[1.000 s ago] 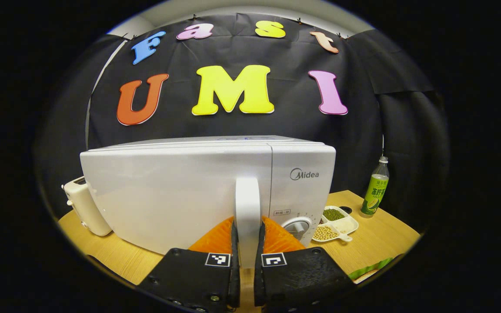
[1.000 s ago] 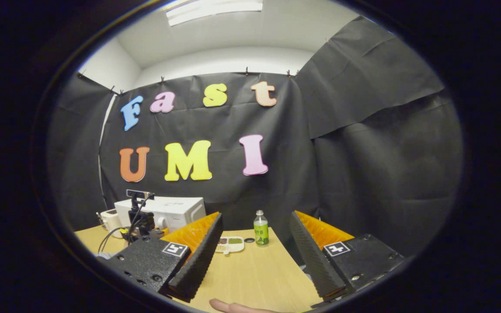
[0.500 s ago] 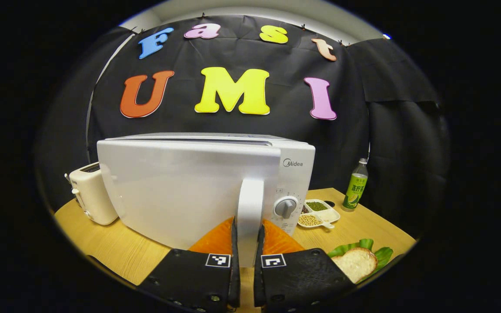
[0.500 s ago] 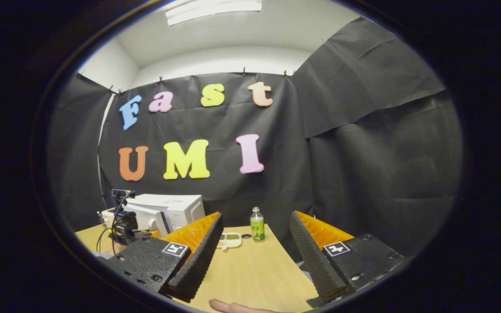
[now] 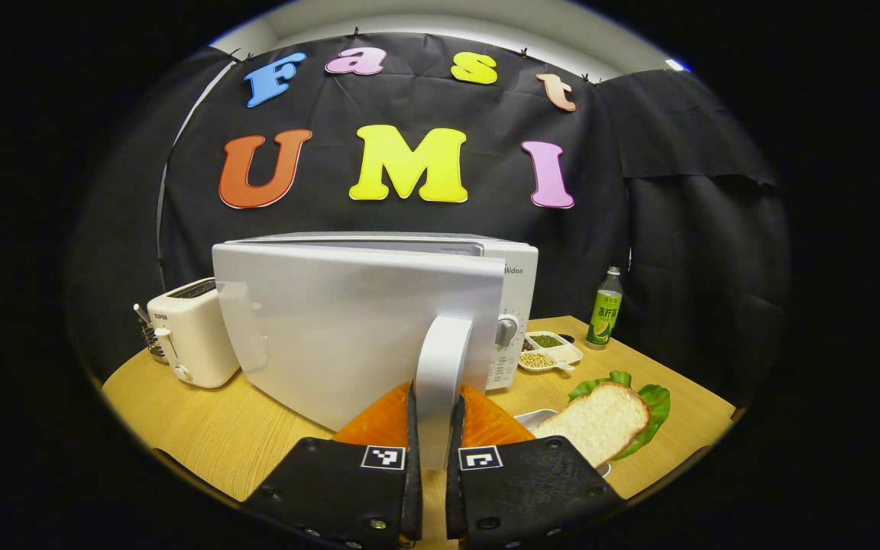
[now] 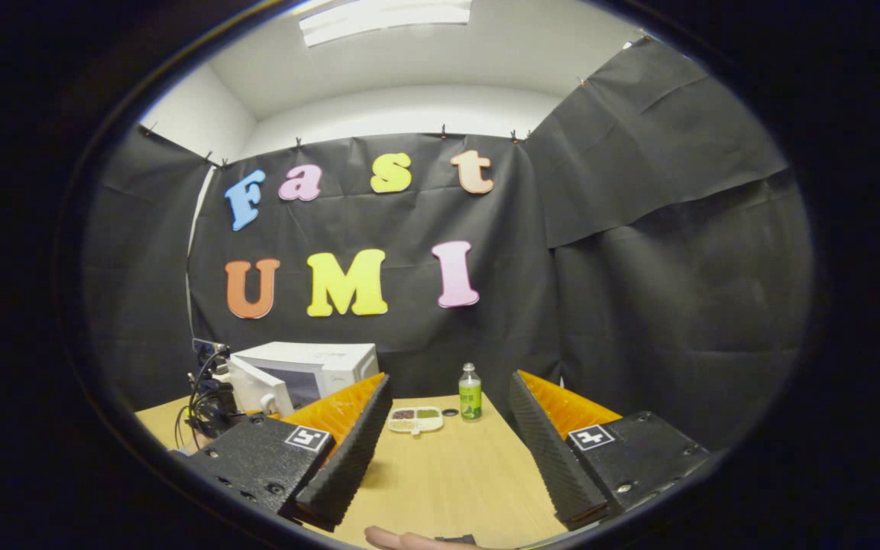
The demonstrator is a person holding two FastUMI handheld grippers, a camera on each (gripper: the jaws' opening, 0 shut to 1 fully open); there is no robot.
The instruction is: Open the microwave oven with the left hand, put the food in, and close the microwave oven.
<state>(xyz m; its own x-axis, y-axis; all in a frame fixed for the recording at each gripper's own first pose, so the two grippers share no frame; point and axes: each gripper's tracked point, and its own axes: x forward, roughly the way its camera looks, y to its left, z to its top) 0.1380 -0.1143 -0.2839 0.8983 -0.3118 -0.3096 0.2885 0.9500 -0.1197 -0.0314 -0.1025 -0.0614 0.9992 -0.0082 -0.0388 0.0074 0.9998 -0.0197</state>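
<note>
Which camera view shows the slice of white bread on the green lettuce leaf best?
The left gripper view: the slice of white bread lies close and sharp on its green lettuce leaf, right of the left gripper. The right gripper view looks over bare wooden table.

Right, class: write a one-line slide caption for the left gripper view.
Left claw shut on the microwave door handle, door partly open; bread slice waits beside it.

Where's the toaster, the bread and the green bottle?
Toaster (image 5: 194, 332): left gripper view, on its front side.
Bread (image 5: 600, 418): left gripper view, middle of the slice.
Bottle (image 5: 603, 322): left gripper view, on its label.
</note>
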